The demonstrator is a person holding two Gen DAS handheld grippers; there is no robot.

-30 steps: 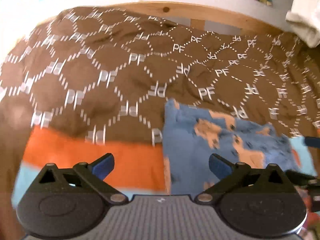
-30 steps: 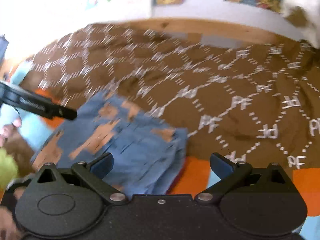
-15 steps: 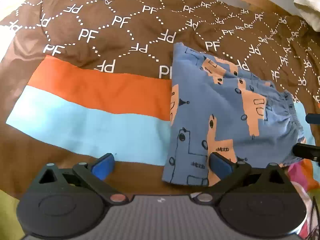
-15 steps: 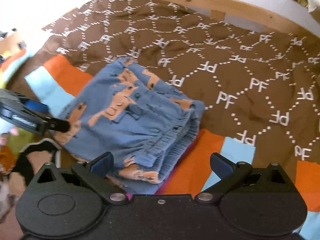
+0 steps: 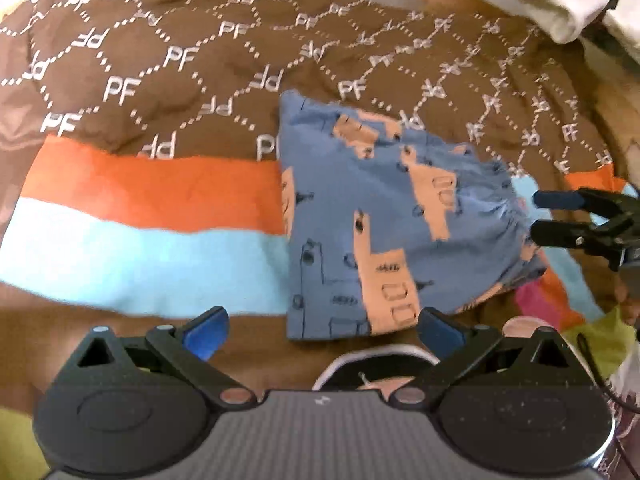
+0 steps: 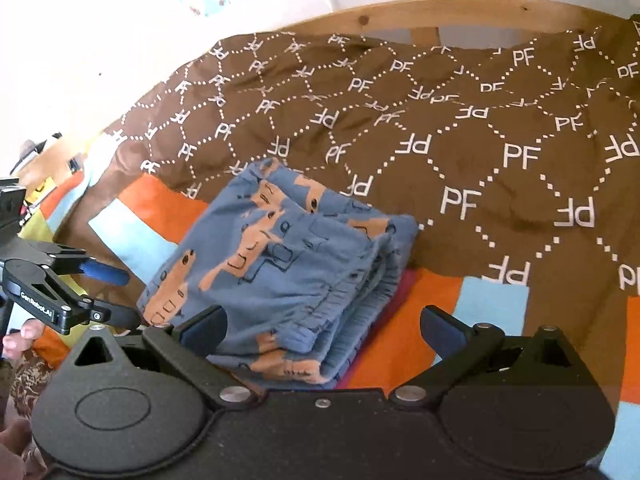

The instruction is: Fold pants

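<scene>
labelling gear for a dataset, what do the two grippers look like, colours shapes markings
Both are matte black. Each has two round housings and angled link arms with silver pivot screws, ending in blue pads. The left gripper has a grey ribbed body with a small white logo; the right gripper has a plain black one. Seen from the right wrist, the left bears white lettering, too small to read surely.

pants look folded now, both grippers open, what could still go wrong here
The pants sit in a loose stack with the gathered waistband layers fanned out at the near edge, so a nudge might spill them. The right gripper hangs low just in front of that edge, with one finger looking right against the cloth, and could snag a layer when it moves. The blanket underneath is wrinkled, so the stack may lean.
</scene>
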